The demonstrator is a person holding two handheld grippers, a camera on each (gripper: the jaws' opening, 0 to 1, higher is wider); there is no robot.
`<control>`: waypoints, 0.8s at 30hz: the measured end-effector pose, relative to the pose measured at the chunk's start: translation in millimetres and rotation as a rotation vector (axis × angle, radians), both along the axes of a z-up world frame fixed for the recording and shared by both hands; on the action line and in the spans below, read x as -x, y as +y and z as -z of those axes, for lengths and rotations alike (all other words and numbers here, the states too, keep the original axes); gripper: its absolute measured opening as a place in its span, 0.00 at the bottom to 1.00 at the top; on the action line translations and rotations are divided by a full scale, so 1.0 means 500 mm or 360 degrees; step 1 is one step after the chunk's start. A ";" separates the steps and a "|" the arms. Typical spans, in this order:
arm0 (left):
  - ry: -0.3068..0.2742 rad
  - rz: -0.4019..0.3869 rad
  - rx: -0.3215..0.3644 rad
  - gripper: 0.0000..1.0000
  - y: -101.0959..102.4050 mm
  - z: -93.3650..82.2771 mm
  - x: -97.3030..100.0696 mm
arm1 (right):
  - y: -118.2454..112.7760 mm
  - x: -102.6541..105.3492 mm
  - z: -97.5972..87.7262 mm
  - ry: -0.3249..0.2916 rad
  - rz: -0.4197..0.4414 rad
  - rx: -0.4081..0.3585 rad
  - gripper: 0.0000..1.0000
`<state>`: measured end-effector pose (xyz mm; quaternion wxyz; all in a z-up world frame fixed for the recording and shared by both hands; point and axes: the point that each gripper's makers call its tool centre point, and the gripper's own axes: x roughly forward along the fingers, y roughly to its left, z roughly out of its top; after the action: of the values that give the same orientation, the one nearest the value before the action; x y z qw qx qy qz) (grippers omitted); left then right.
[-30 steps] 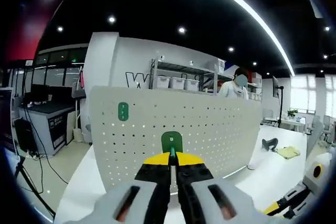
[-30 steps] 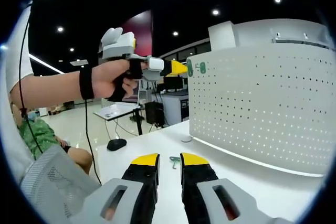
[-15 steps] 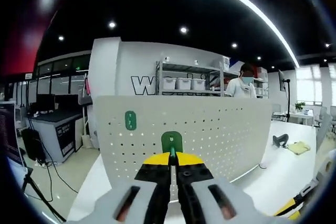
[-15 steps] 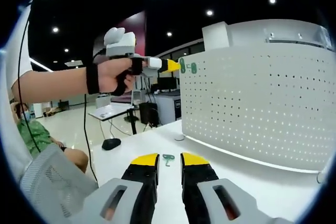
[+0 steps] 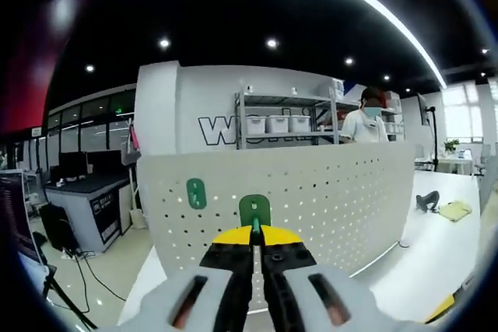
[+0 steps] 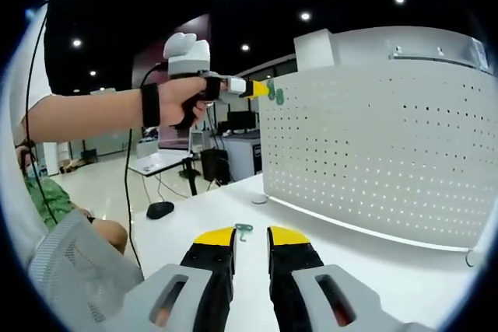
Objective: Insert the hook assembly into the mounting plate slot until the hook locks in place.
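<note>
Two green plastic hook pieces show against the white perforated metal mounting plate in the left gripper view: one is pinched between the pressed-together yellow-tipped fingers of the left gripper, and a second green hook already sits on the plate up and to the left of it. The plate stands upright on the white counter. In the right gripper view the left gripper, gripped by the person's hand, is held high near the plate's upper left corner with the hook at its tip close to the panel; whether it touches the panel I cannot tell. To do this step well, I judge the hook should be kept square to the panel, its tabs lined up with a row of holes clear of the mounted hook, then pushed straight in and pressed down until it seats, without twisting the grip. The right gripper hovers low over the counter, its fingers a narrow gap apart and holding nothing. Just beyond its tips a third small green hook piece lies loose on the counter, well apart from the plate.
</note>
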<state>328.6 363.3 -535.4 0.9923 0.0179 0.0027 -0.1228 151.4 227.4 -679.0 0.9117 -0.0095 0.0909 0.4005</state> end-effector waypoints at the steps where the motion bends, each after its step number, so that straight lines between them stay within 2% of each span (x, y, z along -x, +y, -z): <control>1: 0.0000 0.0002 -0.0007 0.02 -0.002 0.001 -0.003 | -0.002 -0.001 0.000 -0.0002 0.0004 -0.0003 0.15; 9: 0.0009 -0.0028 -0.0025 0.02 -0.004 -0.002 -0.033 | -0.010 -0.002 0.002 0.0007 0.0040 -0.0017 0.15; 12: 0.0002 -0.0029 0.0003 0.02 -0.002 -0.010 -0.046 | -0.014 -0.003 0.012 0.0039 0.0060 -0.0021 0.14; 13: -0.0004 -0.0045 -0.0021 0.02 0.001 -0.013 -0.051 | -0.014 -0.002 0.012 0.0039 0.0062 -0.0026 0.14; 24: 0.0017 -0.0078 -0.0043 0.02 0.004 -0.008 -0.084 | -0.018 -0.003 0.015 0.0038 0.0064 -0.0015 0.14</control>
<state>370.4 365.5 -531.3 0.9946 0.0306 0.0100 -0.0985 153.1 218.2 -686.7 0.9185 0.0015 0.1000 0.3825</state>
